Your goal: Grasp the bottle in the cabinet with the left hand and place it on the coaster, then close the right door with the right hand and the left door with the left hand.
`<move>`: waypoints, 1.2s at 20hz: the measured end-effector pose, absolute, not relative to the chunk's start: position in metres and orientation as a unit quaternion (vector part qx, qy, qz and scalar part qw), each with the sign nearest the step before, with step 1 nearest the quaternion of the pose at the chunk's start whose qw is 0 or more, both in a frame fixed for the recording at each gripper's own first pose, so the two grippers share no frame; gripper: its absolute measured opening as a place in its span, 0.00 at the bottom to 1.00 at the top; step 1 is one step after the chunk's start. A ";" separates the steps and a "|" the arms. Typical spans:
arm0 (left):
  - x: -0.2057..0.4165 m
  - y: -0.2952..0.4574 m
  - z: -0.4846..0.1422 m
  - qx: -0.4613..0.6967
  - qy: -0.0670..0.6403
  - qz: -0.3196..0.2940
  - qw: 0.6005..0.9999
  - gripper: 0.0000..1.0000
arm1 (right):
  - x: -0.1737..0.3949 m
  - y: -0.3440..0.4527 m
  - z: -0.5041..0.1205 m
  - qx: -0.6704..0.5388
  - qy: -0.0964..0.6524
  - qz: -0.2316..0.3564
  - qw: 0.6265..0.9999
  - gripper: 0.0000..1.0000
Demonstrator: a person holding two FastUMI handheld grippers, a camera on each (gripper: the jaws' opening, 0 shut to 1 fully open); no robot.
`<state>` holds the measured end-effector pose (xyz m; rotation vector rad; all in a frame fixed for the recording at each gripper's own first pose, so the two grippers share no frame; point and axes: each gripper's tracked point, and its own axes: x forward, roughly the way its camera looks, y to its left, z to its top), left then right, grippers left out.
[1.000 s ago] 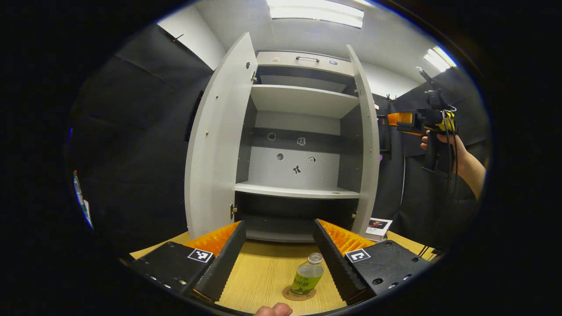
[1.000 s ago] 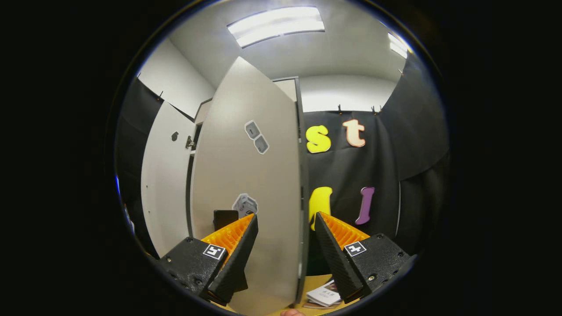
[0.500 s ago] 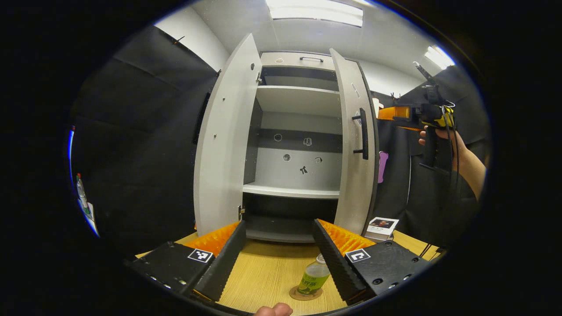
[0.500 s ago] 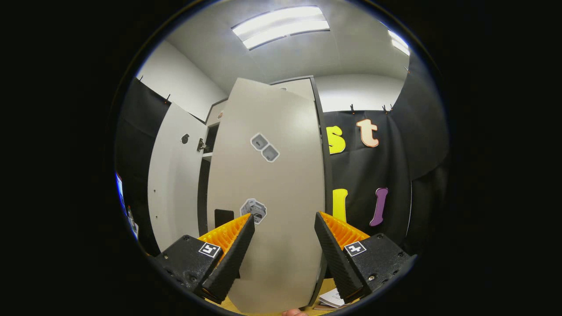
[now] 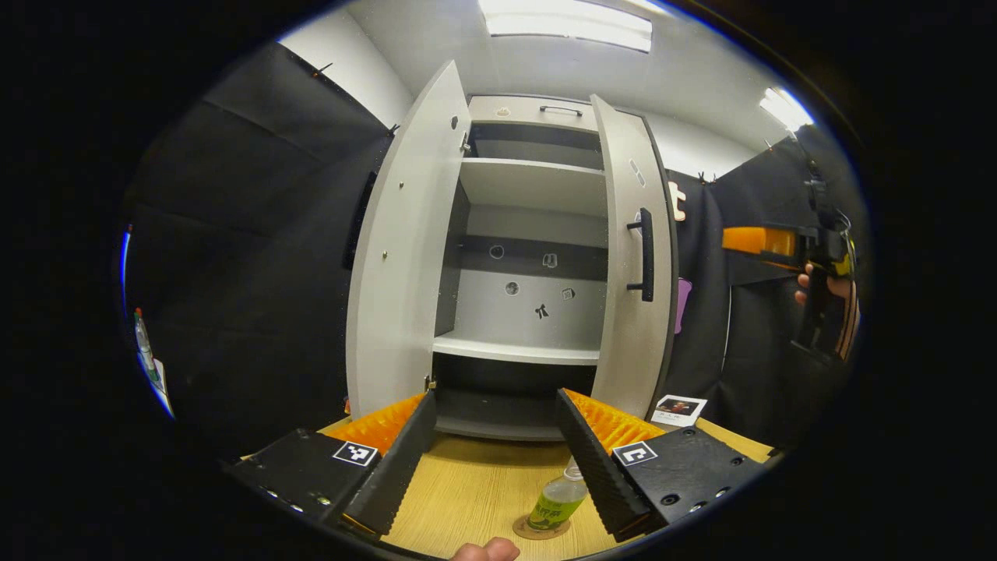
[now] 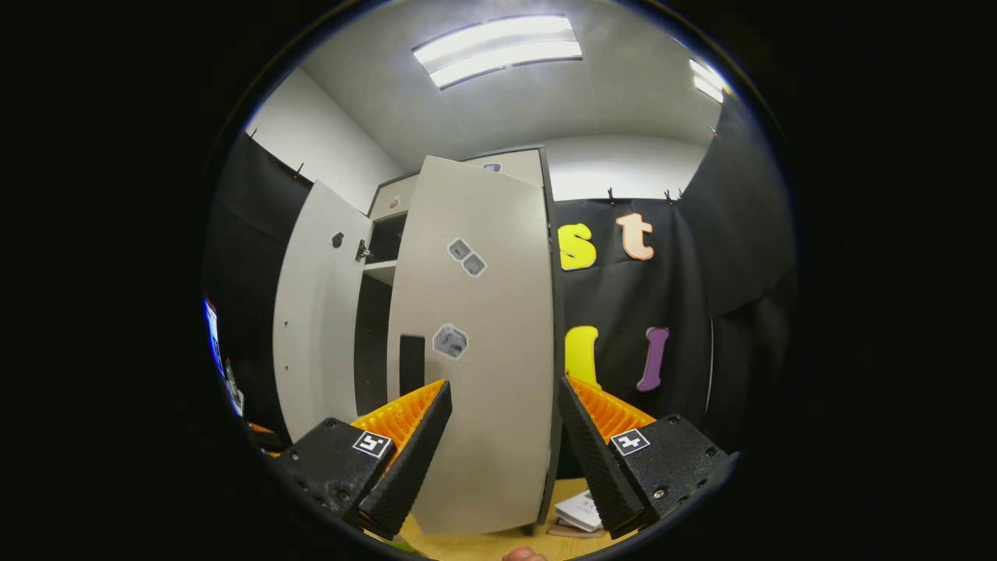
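On the near bench (image 5: 467,491), the bottle (image 5: 554,506) stands on its coaster (image 5: 537,529); both my left tool (image 5: 492,444) and right tool (image 6: 502,436) are spread, holding nothing.

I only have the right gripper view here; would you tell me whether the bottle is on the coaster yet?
Observer: Yes. In the left gripper view the bottle stands upright on the coaster on the table.
Operator: Thank you. Is the left gripper holding it?
Observer: No. The left gripper is open and presses on nothing.
Operator: And is my right gripper touching the right door?
Observer: No. Seen from the left gripper view, the right gripper hangs apart from the right door, which is only partly shut.
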<state>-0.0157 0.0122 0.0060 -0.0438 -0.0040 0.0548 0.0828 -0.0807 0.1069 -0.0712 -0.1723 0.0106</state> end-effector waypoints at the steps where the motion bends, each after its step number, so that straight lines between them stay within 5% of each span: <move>1: -0.014 0.013 0.011 -0.020 -0.007 0.028 0.999 0.94 | 0.076 -0.083 0.097 -0.036 -0.080 -0.003 0.996 0.84; 13: -0.013 0.038 0.066 -0.020 -0.053 0.049 0.997 0.94 | 0.005 -0.088 -0.007 -0.023 -0.026 -0.031 0.999 0.84; 24: 0.012 0.250 0.161 -0.074 -0.122 0.244 0.959 0.95 | -0.005 -0.127 0.015 -0.011 -0.045 -0.075 0.996 0.84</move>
